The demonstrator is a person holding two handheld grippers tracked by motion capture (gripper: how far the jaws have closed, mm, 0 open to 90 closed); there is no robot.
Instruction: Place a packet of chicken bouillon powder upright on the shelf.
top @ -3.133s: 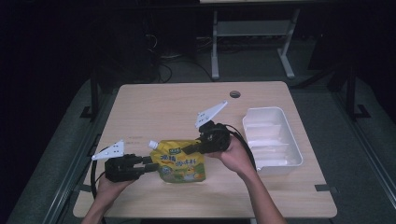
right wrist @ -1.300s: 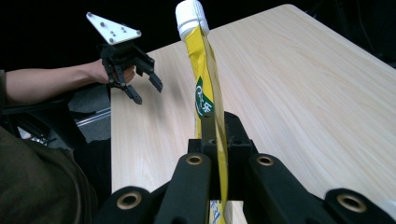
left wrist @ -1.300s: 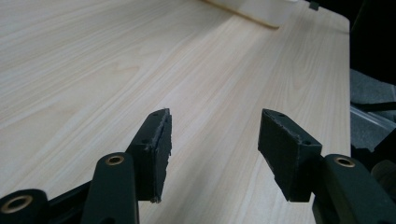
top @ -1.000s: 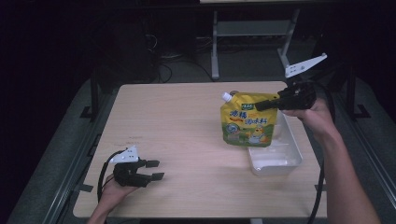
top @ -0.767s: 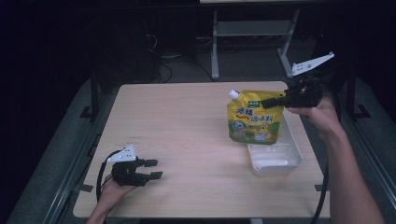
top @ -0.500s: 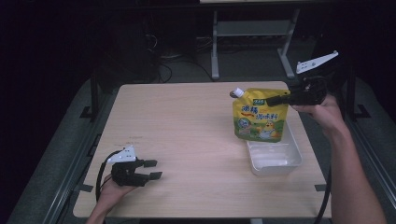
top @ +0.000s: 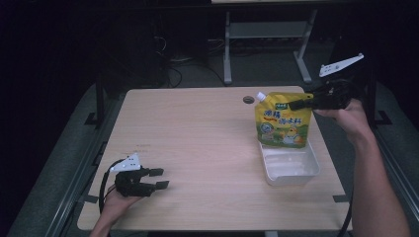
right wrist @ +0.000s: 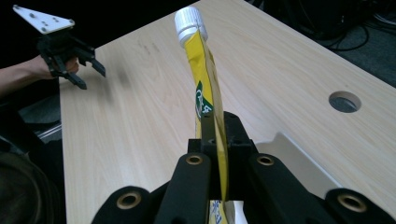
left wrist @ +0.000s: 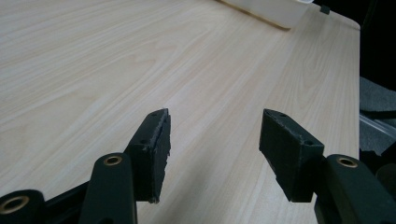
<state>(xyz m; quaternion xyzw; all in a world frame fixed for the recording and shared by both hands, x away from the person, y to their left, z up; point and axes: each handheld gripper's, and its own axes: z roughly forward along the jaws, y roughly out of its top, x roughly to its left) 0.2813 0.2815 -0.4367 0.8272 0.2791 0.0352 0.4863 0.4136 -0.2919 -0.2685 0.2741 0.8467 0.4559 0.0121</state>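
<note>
Right gripper [top: 296, 104] pinches the top edge of the pouch [top: 282, 124], jaws pressed together on the flat seam beside the spout; in the right gripper view the pouch [right wrist: 205, 88] runs edge-on away from the jaws, white cap [right wrist: 189, 22] at the far end. Gripping the seam lets the pouch hang straight, bottom lowest; probably so it can go down into the tray [top: 291, 165] base first.

Pouch hangs in the air over the far end of the tray, its lower edge near the rim; contact cannot be told from the high view. Tray is white, shallow, nothing seen lying in it; it sits at the right side of the table [top: 197, 148].

Left gripper [top: 159, 178] lies low at the near left corner, well apart from the pouch; jaws spread, nothing between them, bare wood ahead in the left gripper view [left wrist: 215, 140]. Judged parked out of the way, one hand being enough for this carry.

Table: light wood grain, a round cable hole [top: 248, 99] near the far edge. Room is dark; a metal frame [top: 267, 39] and cables on the floor beyond.
</note>
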